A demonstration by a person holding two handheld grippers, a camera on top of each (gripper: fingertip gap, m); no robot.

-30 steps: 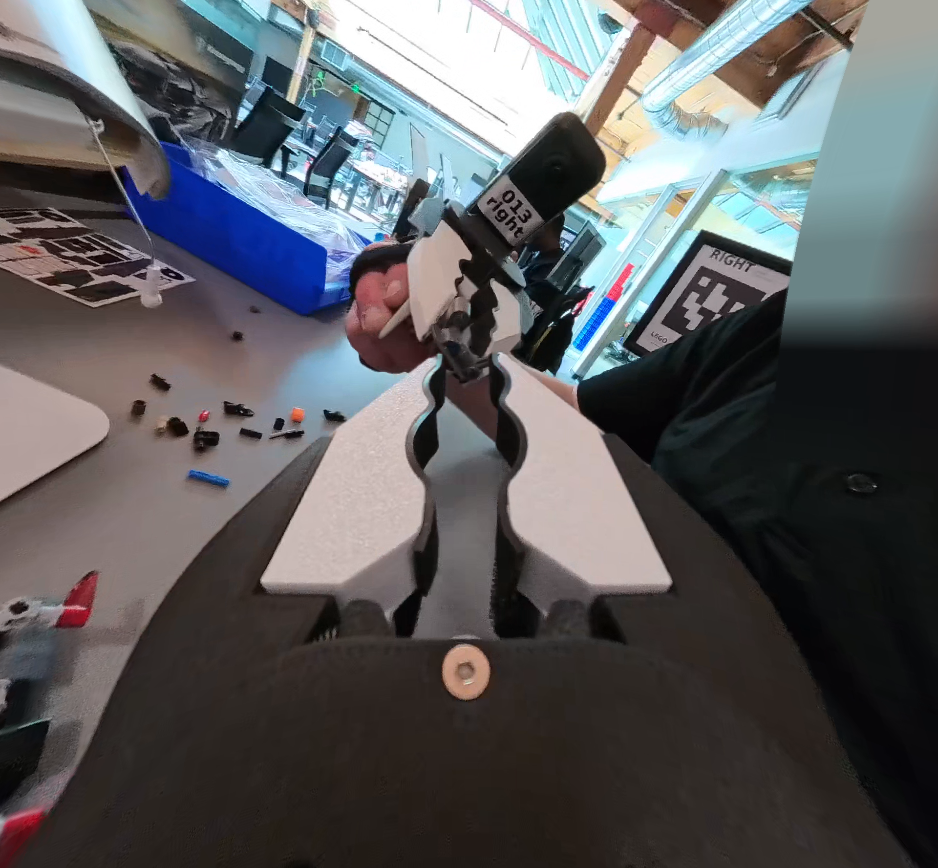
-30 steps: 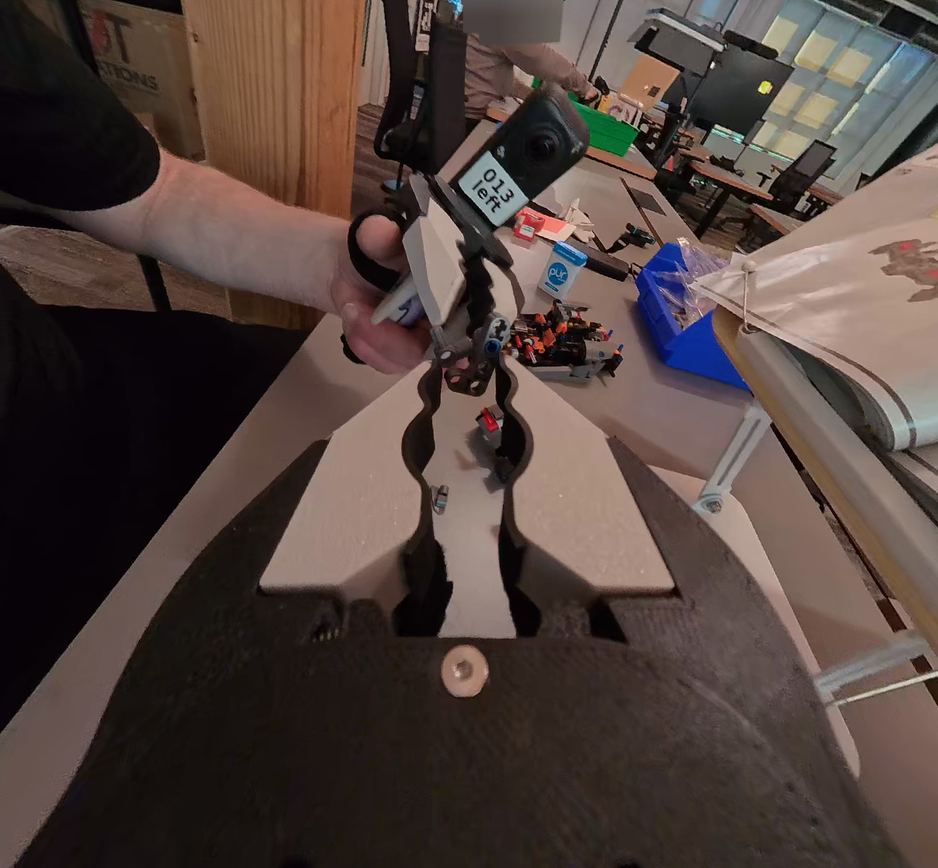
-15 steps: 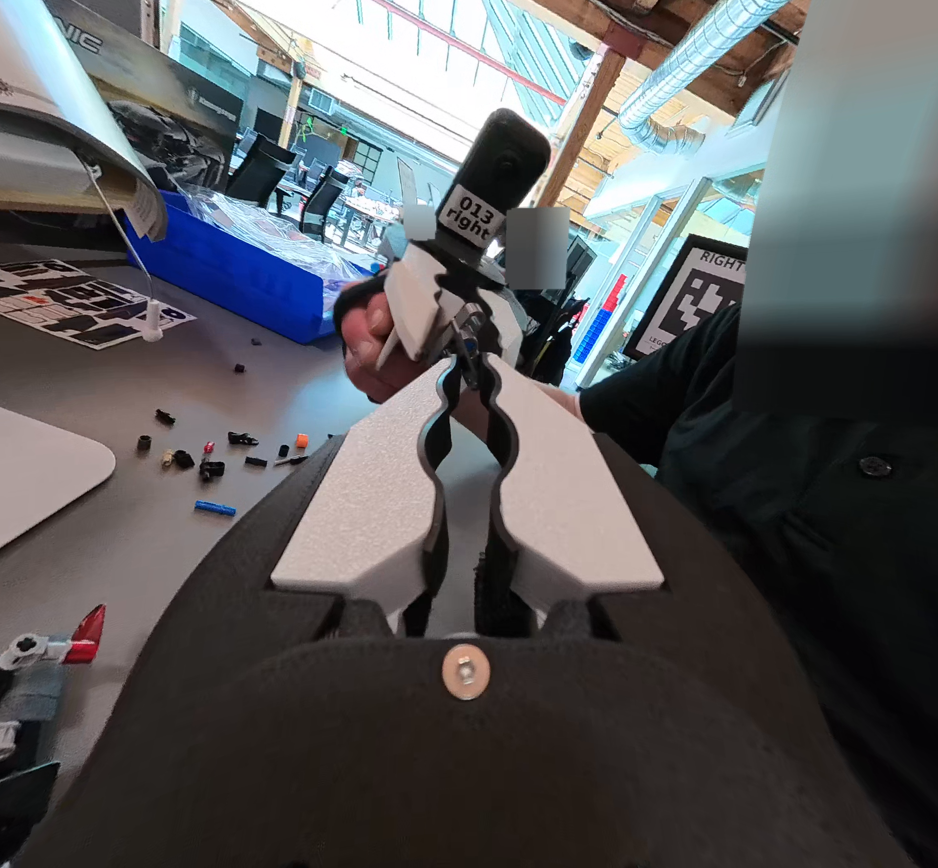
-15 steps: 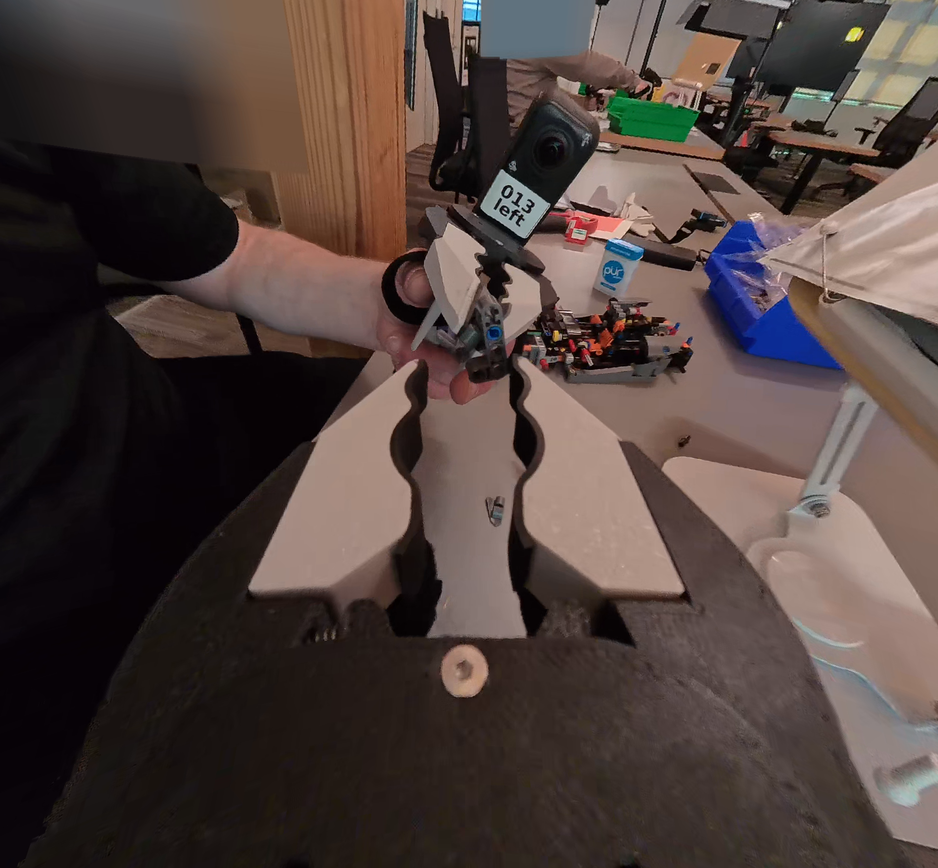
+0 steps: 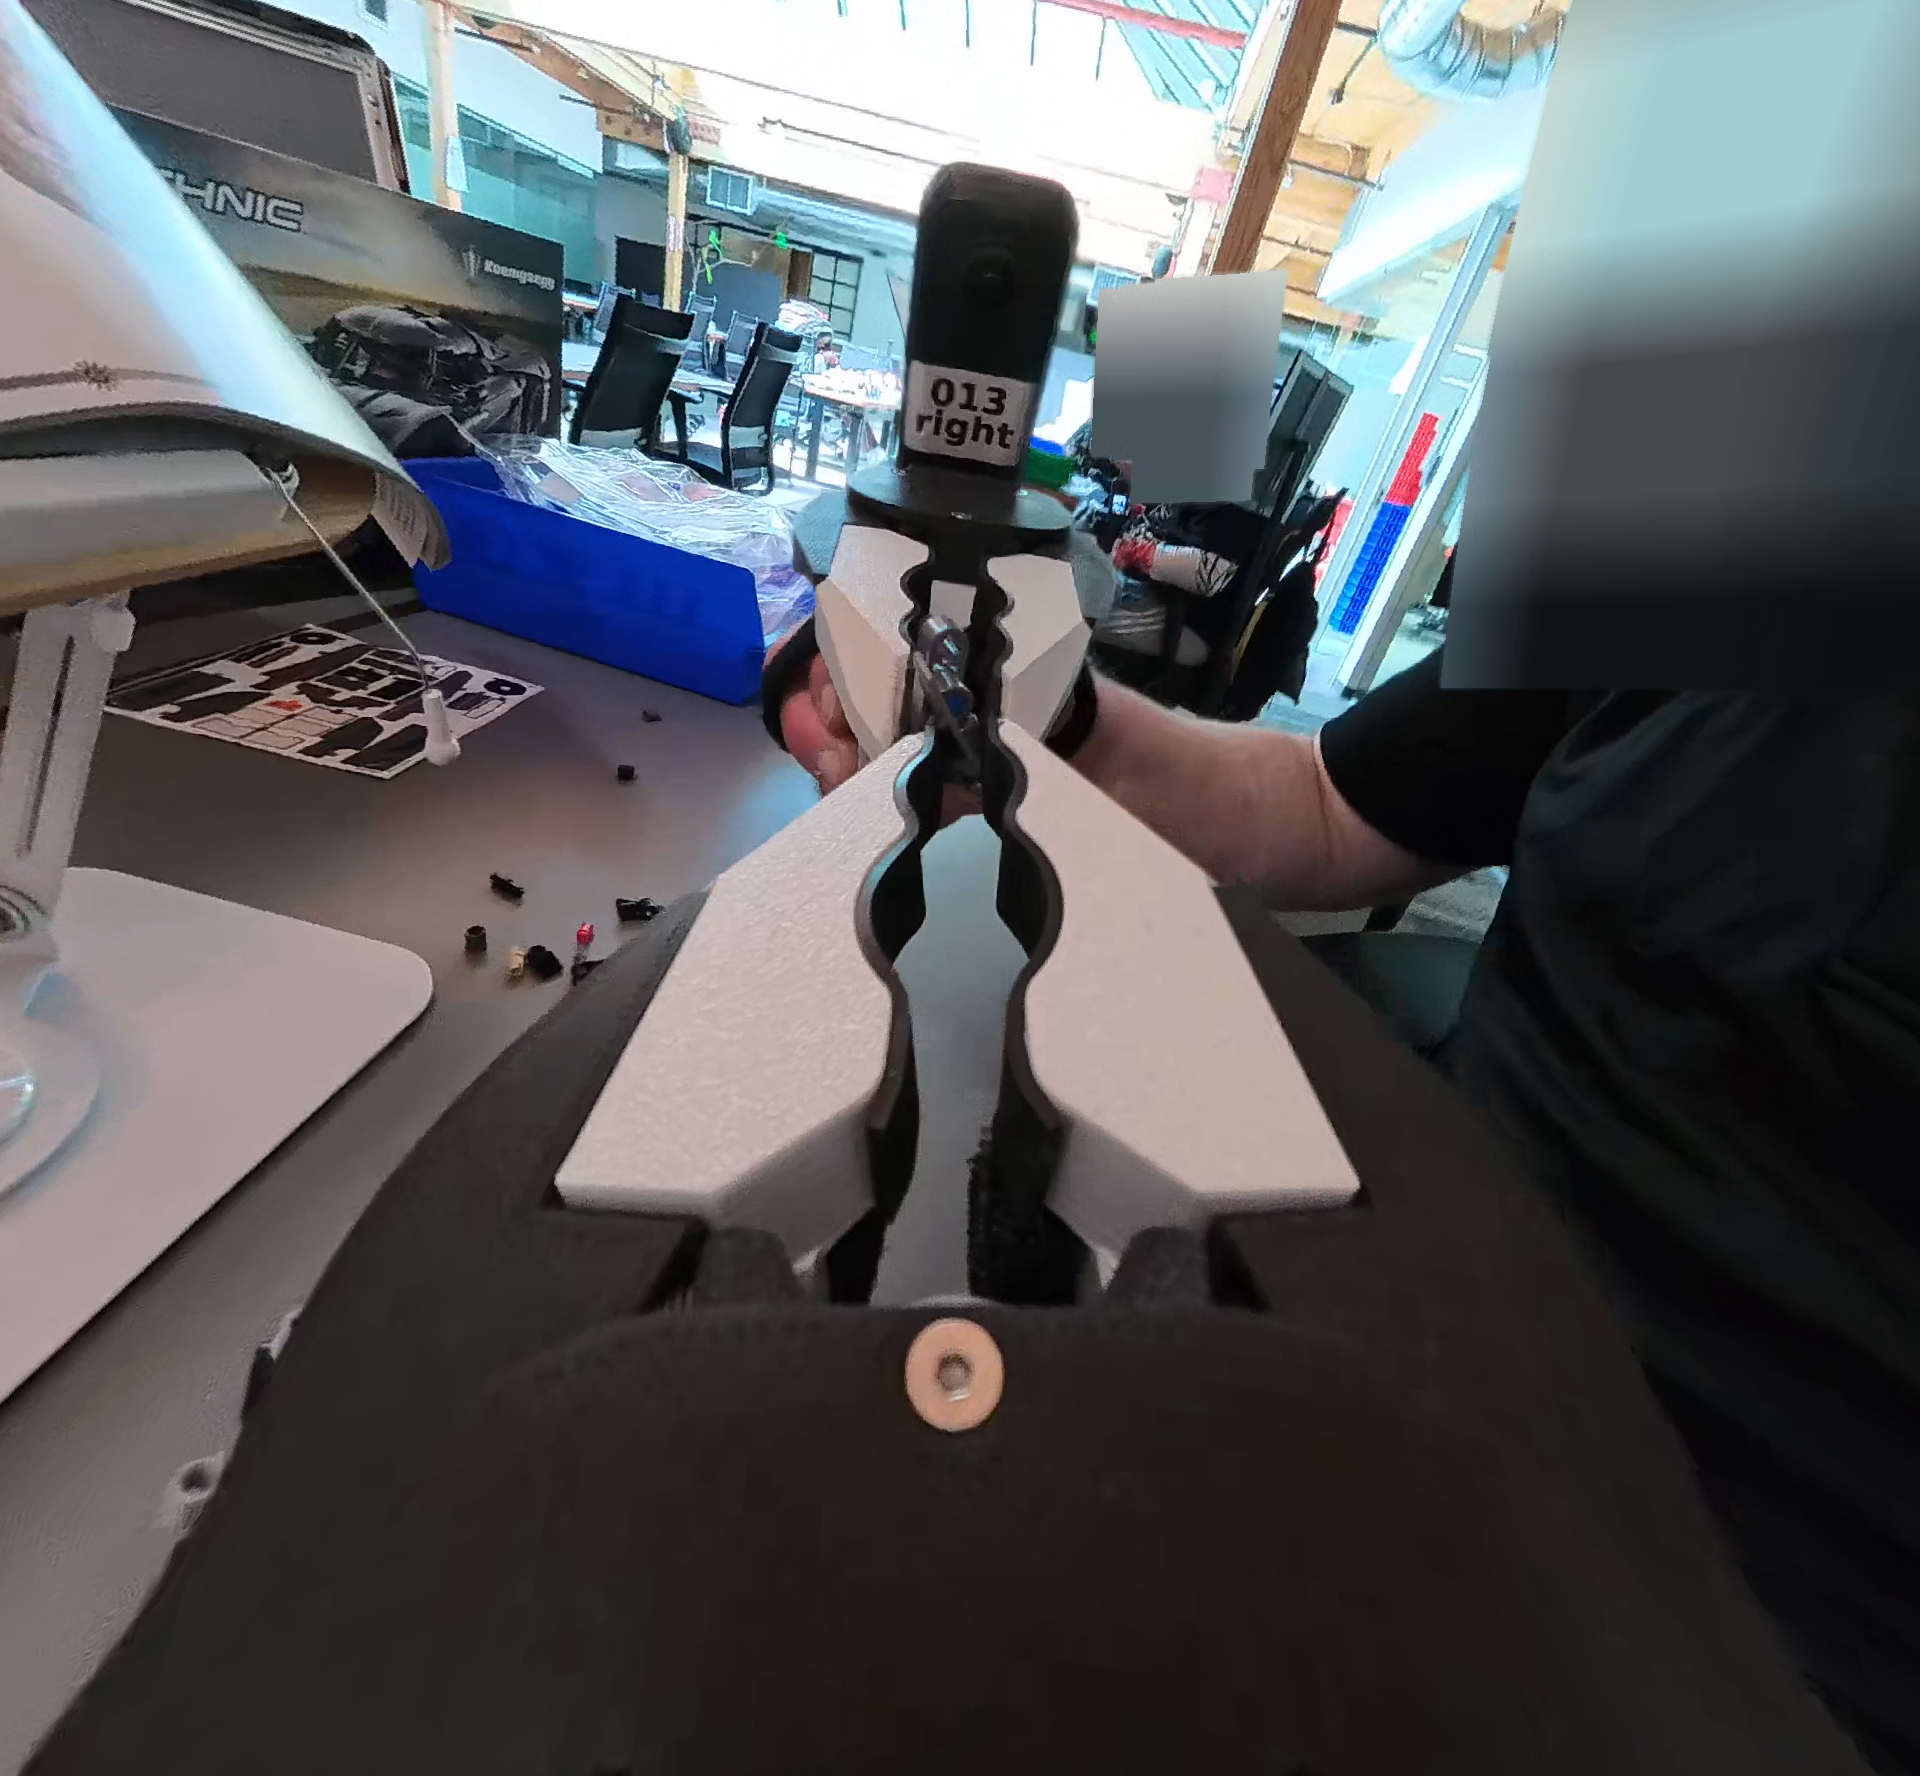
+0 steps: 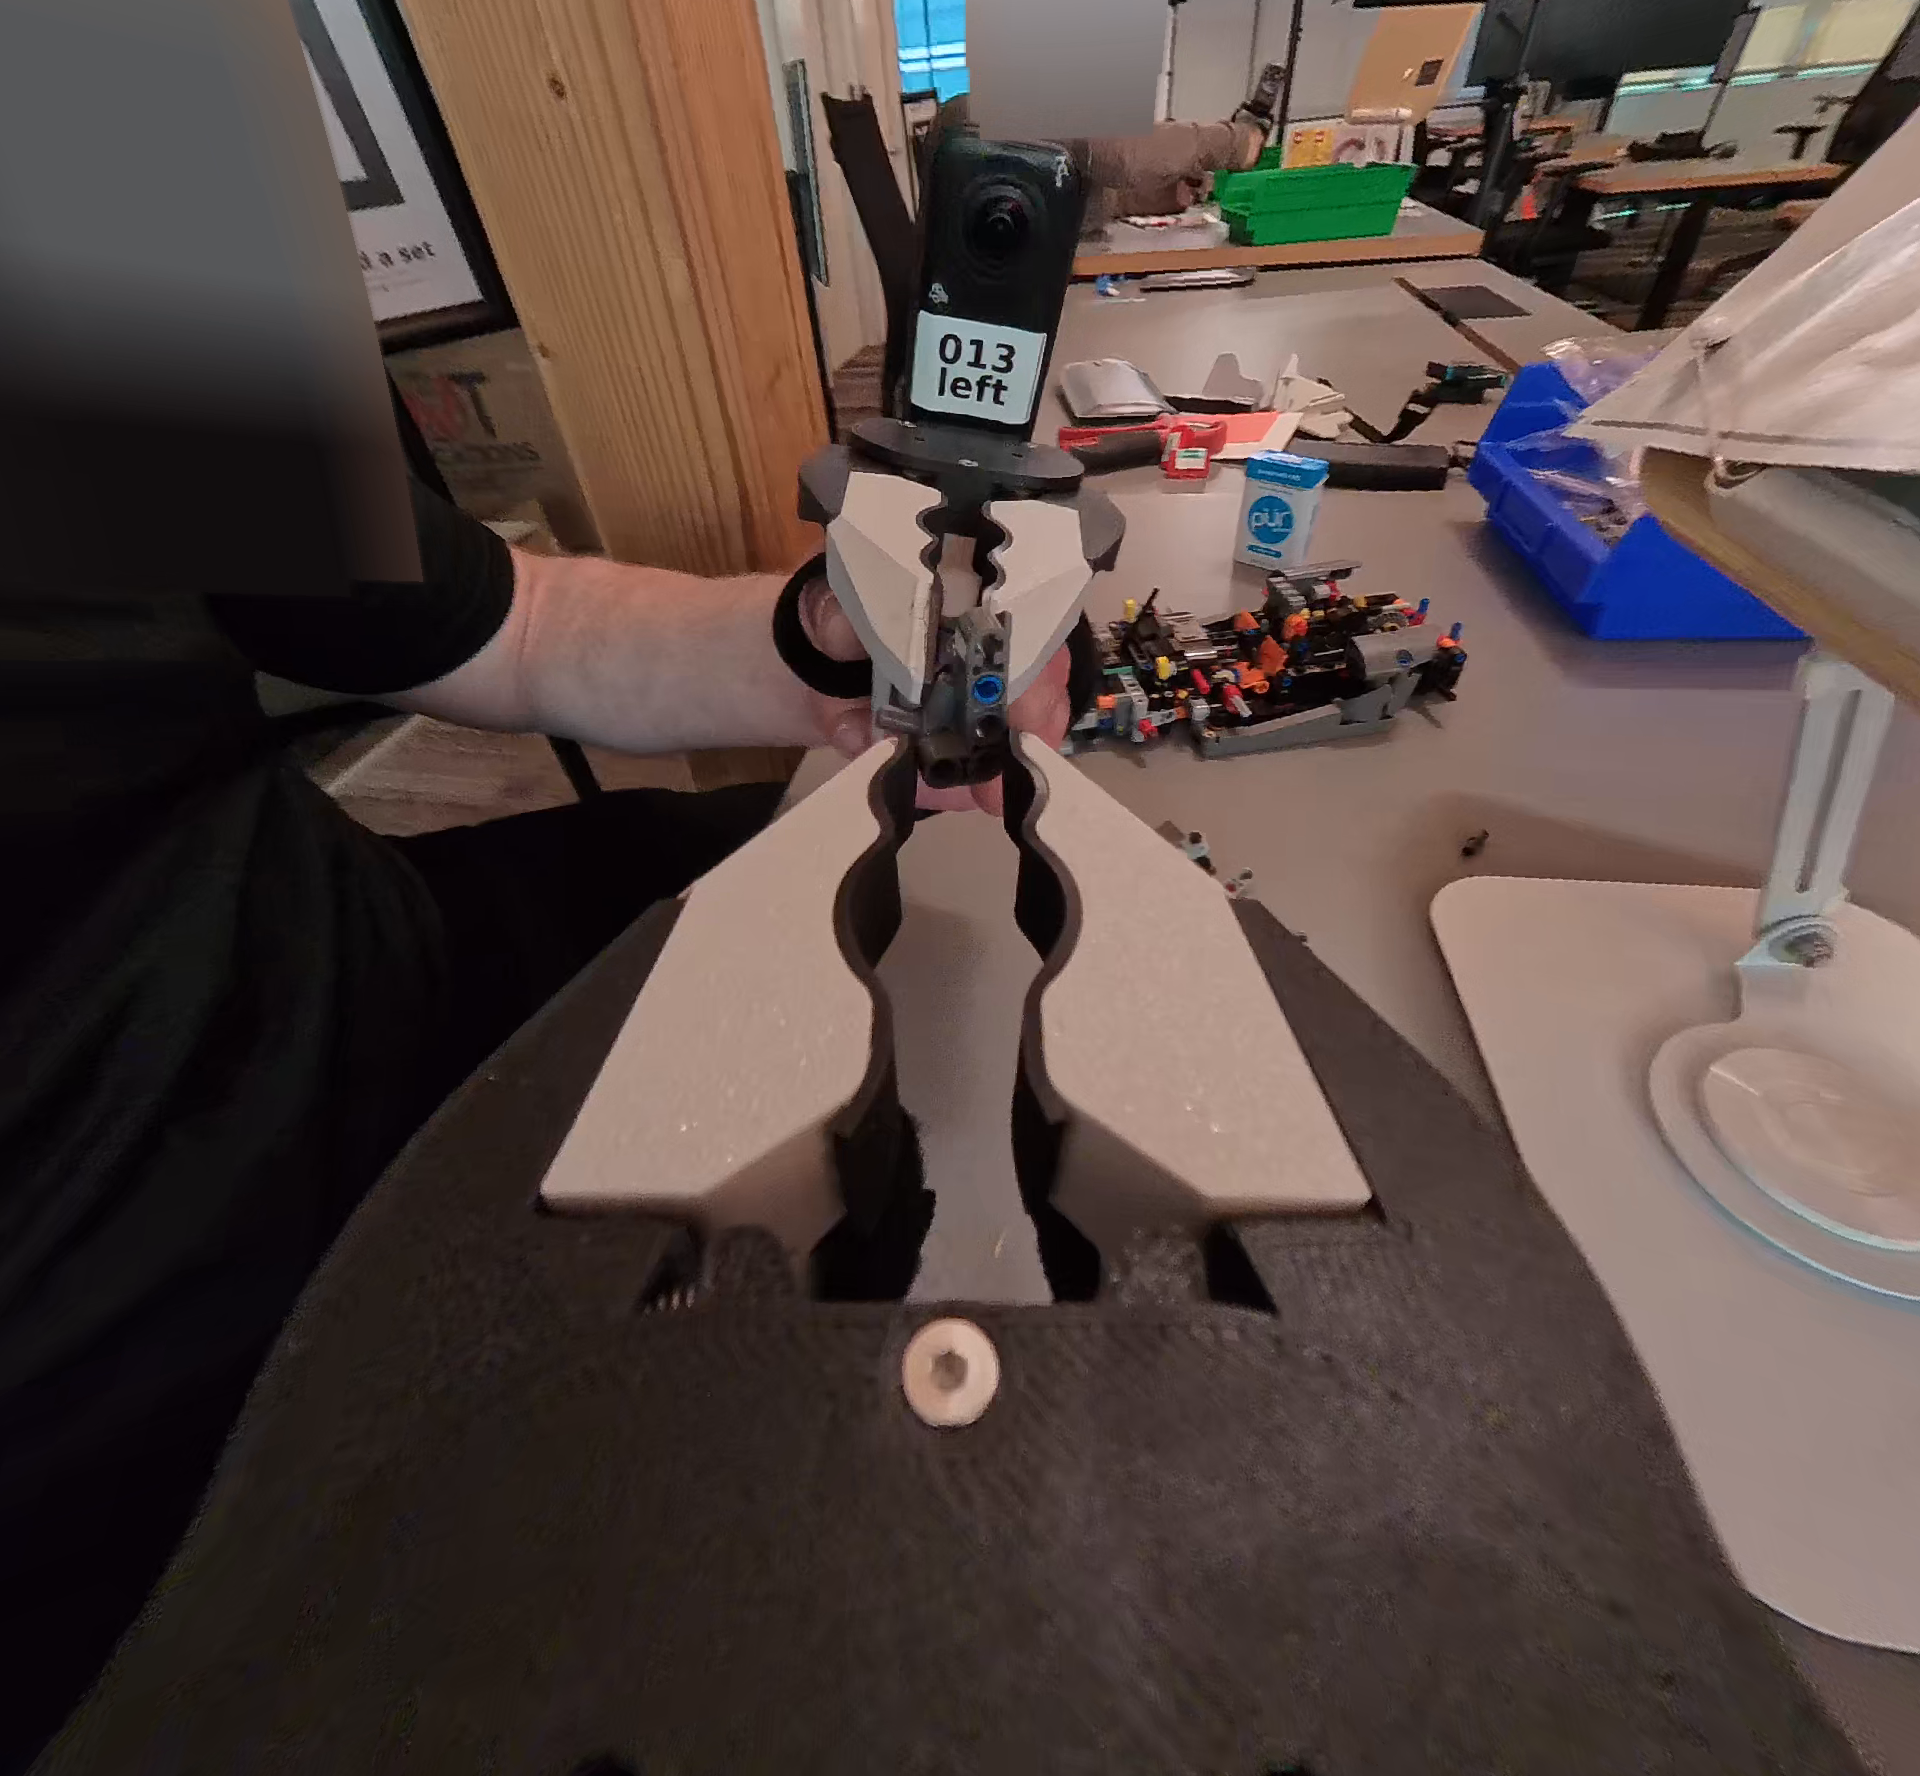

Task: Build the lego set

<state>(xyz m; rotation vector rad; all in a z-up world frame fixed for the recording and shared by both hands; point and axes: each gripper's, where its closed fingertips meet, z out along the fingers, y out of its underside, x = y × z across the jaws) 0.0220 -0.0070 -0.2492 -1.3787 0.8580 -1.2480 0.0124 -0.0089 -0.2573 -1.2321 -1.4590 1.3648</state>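
A small grey lego sub-assembly point(image 6: 964, 687) with a blue pin and a black lower end is held in the air between the two grippers, which face each other tip to tip. In the right wrist view my left gripper point(image 6: 961, 625) is shut on its grey upper part. My right gripper point(image 6: 958, 758) has its jaws closed in on the black end. In the left wrist view the sub-assembly point(image 5: 948, 687) runs from my left gripper point(image 5: 958, 752) into my right gripper point(image 5: 943, 646). Both are hand-held above the table.
A partly built lego car chassis point(image 6: 1268, 677) lies on the grey table. Blue bins point(image 6: 1600, 542) point(image 5: 592, 573), a stand's white base point(image 6: 1662, 1155) point(image 5: 156, 1082), loose small pieces point(image 5: 540, 947), a sticker sheet point(image 5: 322, 698) and a small box point(image 6: 1276, 511) lie around. The person's black-shirted torso is close.
Both grippers have rolled upright and now face each other squarely. My right jaws were wider half a second ago and have closed in on the sub-assembly's black end.
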